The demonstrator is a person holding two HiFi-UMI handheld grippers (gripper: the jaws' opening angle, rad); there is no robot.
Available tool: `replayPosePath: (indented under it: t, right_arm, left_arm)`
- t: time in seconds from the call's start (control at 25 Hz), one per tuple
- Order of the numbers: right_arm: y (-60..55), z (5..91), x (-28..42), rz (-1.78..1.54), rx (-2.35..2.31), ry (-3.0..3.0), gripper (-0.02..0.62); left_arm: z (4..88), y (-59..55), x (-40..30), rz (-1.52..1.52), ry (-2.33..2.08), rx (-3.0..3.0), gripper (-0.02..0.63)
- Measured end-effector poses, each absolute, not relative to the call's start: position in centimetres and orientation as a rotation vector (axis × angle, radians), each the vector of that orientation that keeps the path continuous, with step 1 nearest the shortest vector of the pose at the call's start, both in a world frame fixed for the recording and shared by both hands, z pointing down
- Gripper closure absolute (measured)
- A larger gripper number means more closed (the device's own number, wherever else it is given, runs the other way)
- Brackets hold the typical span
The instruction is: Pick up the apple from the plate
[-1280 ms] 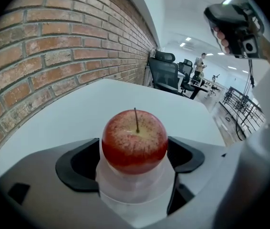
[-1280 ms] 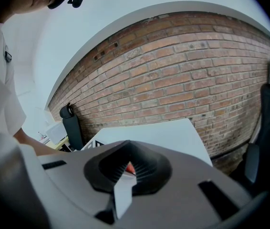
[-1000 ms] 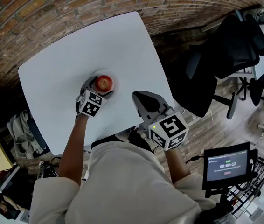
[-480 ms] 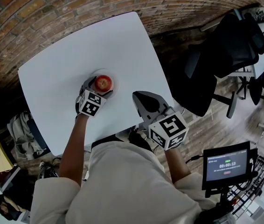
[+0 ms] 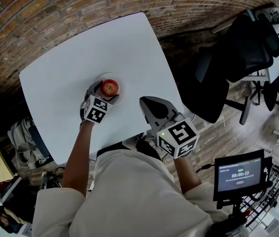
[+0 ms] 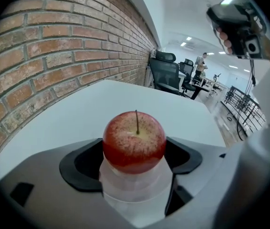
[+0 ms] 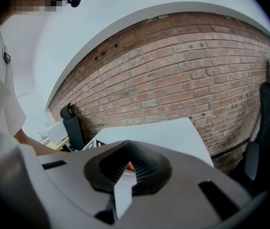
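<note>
A red apple with an upright stem sits on a small white plate on the white table. My left gripper reaches down around it. Its black pads flank the apple on both sides, and the jaws are closing with the apple between them. I see no firm press on the fruit. My right gripper hovers near the table's front right edge, away from the plate. Its jaws are together and hold nothing.
A brick wall runs behind the table. Black office chairs stand to the right on the wooden floor. A small screen on a stand is at the lower right. Bags lie on the floor at the left.
Both hands have stayed where they were. The left gripper's jaws look slightly closer around the apple.
</note>
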State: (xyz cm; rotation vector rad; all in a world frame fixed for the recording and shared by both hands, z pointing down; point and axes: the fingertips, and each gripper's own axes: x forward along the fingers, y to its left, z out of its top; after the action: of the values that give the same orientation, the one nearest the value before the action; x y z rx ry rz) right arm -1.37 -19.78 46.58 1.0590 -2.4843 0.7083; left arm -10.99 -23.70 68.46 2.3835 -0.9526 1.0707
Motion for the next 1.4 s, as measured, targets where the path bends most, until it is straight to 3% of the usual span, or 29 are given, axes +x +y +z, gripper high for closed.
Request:
replayPosePath:
  t: [1.4]
  right_arm:
    - [-19.2, 43.7, -0.6, 0.739, 1.018, -2.596, 0.594]
  left_arm:
    - [66.0, -22.7, -12.1, 1.068, -1.069, 2.343, 0.207]
